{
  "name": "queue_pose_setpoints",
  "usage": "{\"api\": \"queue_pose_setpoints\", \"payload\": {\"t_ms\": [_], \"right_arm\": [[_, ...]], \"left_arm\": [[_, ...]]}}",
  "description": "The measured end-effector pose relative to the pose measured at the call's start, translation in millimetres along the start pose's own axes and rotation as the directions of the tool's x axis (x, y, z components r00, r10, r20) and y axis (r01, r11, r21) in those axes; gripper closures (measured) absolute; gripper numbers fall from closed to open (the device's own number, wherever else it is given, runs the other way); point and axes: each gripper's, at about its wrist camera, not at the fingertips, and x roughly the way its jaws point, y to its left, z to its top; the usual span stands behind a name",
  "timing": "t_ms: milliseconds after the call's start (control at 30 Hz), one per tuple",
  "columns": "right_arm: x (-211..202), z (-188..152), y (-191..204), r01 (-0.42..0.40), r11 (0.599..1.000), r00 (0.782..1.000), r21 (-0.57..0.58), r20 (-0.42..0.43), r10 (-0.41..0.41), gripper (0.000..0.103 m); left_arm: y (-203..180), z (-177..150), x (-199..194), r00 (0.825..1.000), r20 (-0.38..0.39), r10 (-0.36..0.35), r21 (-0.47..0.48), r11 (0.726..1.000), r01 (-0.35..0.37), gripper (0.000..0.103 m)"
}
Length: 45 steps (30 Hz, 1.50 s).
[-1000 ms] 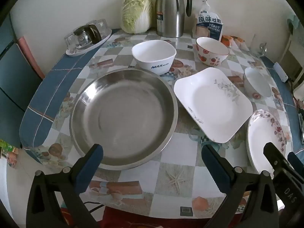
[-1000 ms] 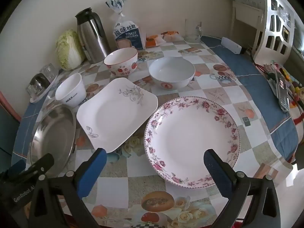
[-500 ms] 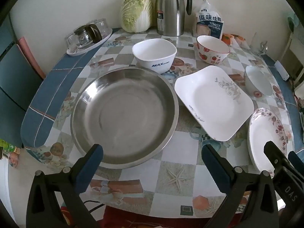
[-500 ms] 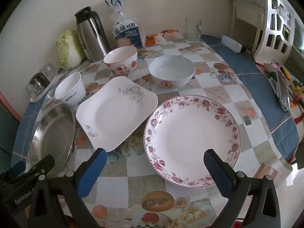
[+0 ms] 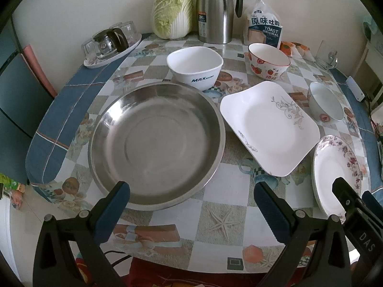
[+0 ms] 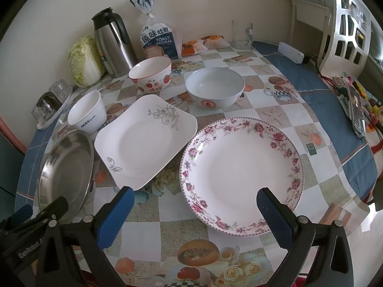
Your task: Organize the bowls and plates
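A large steel basin point(image 5: 155, 141) sits at the table's left, also in the right wrist view point(image 6: 67, 169). A square white plate point(image 5: 270, 126) point(image 6: 146, 141) lies in the middle. A round floral plate point(image 6: 241, 172) point(image 5: 335, 169) lies at the right. A white MAX bowl point(image 5: 195, 68) point(image 6: 87, 112), a strawberry bowl point(image 5: 268, 61) point(image 6: 150, 73) and a plain white bowl point(image 6: 215, 86) point(image 5: 325, 105) stand behind. My left gripper point(image 5: 191, 196) is open above the basin's near rim. My right gripper point(image 6: 195, 201) is open above the floral plate's near edge. Both are empty.
At the back stand a cabbage point(image 5: 173, 12), a steel thermos point(image 5: 215, 9), a toast bag point(image 5: 264, 27) and a tray of glasses point(image 5: 110, 45). A glass mug point(image 6: 241, 34) and a white chair point(image 6: 344, 24) are at the right. The table edge is close below both grippers.
Both views shifted slightly; the dishes sit a little lower in frame, so both grippers rose or tilted a bit. No dish moved. Both stay open.
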Motion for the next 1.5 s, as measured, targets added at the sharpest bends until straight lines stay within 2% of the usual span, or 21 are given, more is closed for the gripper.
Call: {"api": "queue_pose_setpoints", "payload": {"t_ms": [333,900,1500], "right_arm": [[0,0,-1,-0.001,1.000,1.000,0.005,-0.003,0.001,0.000],[-18,0,-1,-0.016,1.000,1.000,0.011,0.024,0.016,0.000],[-27,0,2,-0.020,1.000,0.999,0.007,0.030,0.020,0.000]], "left_arm": [[4,-1,-3,1.000,-0.010,-0.018,-0.019,1.000,0.018,0.000],[11,-3,-23,0.999,0.025,-0.026,-0.044,0.999,0.028,0.000],[11,-5,-32,0.998,0.031,-0.063,-0.038,0.997,0.064,0.000]]}}
